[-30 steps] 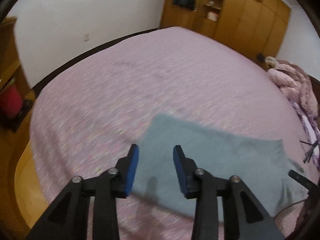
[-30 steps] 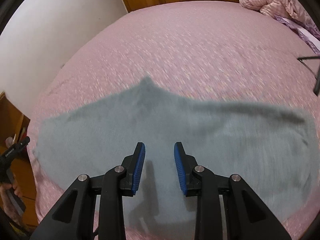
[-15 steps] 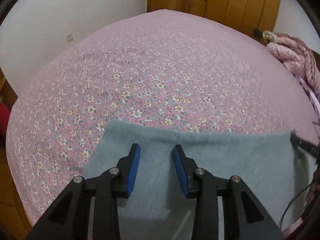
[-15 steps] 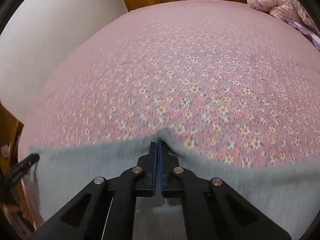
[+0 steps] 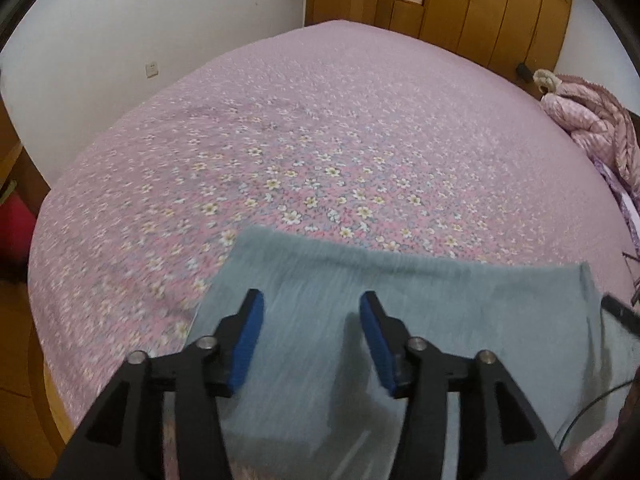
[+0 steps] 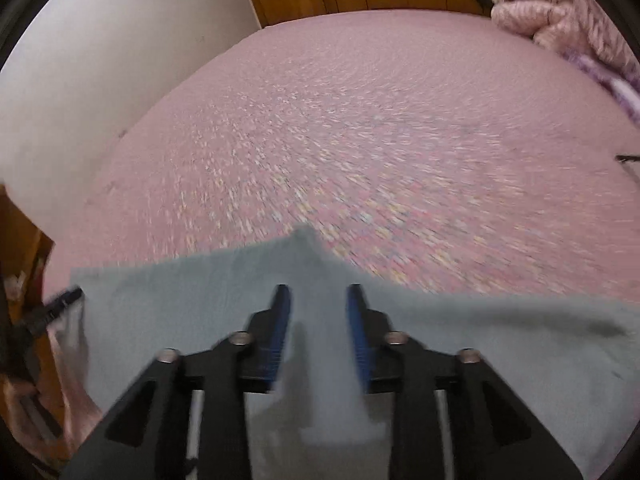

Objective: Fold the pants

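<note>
Pink floral bedspread (image 5: 320,128) fills both views. Grey pants (image 5: 420,312) lie flat at its near edge, under both grippers. Left gripper (image 5: 311,308) above the cloth, jaws opening, nothing btwn. Right gripper (image 6: 318,296) opening too, behind a raised cloth peak, pads off it.
</note>
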Motion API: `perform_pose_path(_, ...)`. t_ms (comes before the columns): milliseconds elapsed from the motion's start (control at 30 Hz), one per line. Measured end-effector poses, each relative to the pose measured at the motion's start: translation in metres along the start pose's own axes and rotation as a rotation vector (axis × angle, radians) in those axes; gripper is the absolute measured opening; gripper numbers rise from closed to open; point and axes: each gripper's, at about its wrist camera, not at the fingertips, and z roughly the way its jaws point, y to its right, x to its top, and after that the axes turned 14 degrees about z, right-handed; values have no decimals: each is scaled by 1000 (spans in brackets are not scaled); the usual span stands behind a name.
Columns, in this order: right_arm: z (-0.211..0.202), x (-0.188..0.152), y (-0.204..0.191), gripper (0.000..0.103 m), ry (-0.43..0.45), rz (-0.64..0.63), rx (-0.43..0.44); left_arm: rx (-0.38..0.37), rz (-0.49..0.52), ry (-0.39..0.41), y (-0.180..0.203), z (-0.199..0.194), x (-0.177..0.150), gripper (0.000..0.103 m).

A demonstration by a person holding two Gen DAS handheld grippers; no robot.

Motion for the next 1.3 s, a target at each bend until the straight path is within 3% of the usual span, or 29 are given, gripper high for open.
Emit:
perform_pose_path(333, -56, -52, 78, 34, -9, 98, -129, -77, 43, -52, 21, -22, -20, 69)
perform_pose_path(533, -75, -77, 96, 34, -1, 154, -164, -110, 44, -80, 34, -25, -31, 70)
perform_pose_path(667, -86, -86, 112, 42, 8, 187, -218, -115, 59, -92, 39, -24, -38, 70)
perform_pose_path(933, -105, -97, 137, 42, 5, 232, -178, -107, 64, -123, 47, -21, -55, 70)
perform_pose_path(1300, -120, -96, 176, 42, 55, 373, -189, -90, 69, -134, 51, -20, -56, 71)
